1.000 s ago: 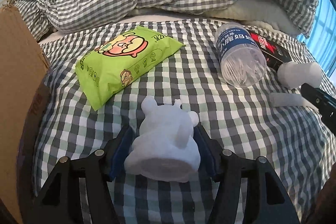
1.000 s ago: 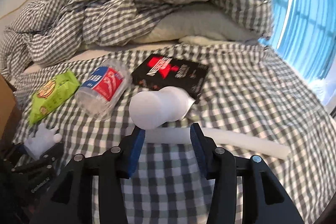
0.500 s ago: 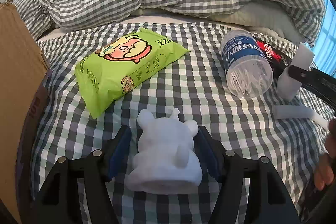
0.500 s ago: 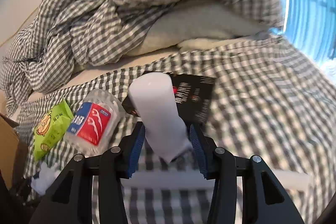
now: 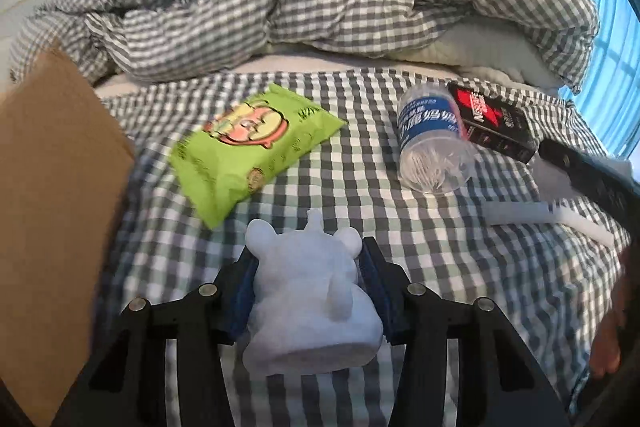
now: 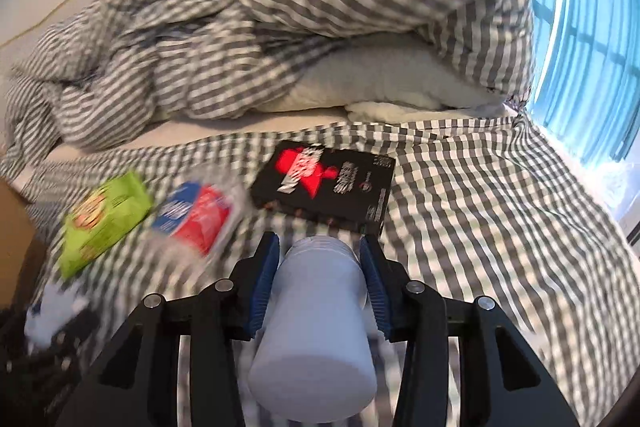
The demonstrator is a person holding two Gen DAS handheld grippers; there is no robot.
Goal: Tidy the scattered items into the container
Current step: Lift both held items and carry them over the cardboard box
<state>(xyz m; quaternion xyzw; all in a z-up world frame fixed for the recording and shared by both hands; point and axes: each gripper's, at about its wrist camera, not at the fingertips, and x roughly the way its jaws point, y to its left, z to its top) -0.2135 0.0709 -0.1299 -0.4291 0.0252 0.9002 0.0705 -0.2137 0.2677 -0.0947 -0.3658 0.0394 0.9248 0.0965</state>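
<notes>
Currently both of my grippers are loaded, so the step in hand is the carry to the box [image 5: 52, 195], the cardboard container at the far left edge of the bed [image 5: 360, 195]. My left gripper [image 5: 306, 291] is clamped on the white figurine [image 5: 308, 303], pads pressed to both its flanks; the figurine appears lifted off the sheet, near the box wall. Further right, the green pack [image 5: 248, 143], the swab jar [image 5: 430, 139] on its side, the black carton [image 5: 494, 123] touching the jar, and the white stick [image 5: 532, 215] all lie on the sheet, not yet collected. My right gripper [image 6: 318, 291] is closed on the white cup [image 6: 316, 327], held lengthwise between the pads; this view is motion-blurred, so fine contact cannot be confirmed. Next move, as I judge it: swing the left gripper over the box rim, release the figurine inside, then bring the cup across the bed without brushing the jar or pack. Risk: the smooth cup may slip in the pads during a fast swing.
</notes>
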